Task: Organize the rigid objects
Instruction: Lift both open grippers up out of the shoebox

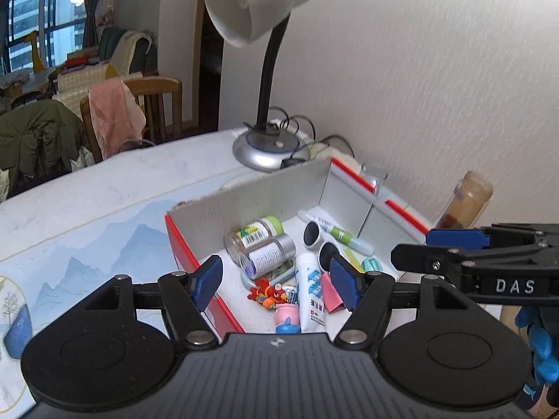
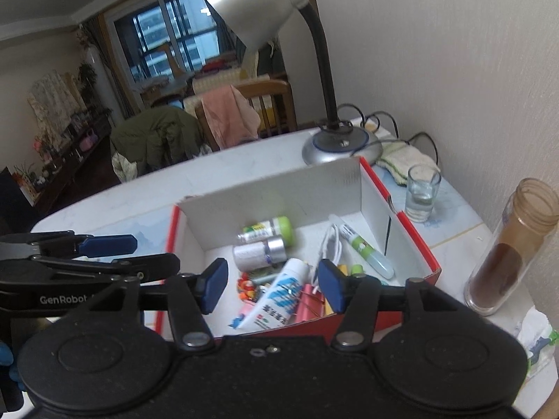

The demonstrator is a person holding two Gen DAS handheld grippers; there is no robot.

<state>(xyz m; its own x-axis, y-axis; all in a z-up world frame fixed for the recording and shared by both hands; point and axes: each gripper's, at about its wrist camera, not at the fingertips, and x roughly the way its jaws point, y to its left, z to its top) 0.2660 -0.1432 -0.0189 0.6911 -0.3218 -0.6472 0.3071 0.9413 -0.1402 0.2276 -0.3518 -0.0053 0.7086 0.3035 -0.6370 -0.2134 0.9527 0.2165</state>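
Lamp (image 2: 340, 145) behind box (image 2: 412, 241), glass (image 2: 421, 192) and jar (image 2: 513, 255) beside it

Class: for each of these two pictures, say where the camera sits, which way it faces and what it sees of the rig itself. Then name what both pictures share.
Left wrist view: on the left gripper, looking forward and down along its open blue pads into the red box; the right gripper reaches in from the picture's right.
Right wrist view: on the right gripper, facing the same way, jaws open; the left gripper enters from the picture's left; a glass and brown jar stand beside the box.
Shared: the box, desk lamp, white tube.
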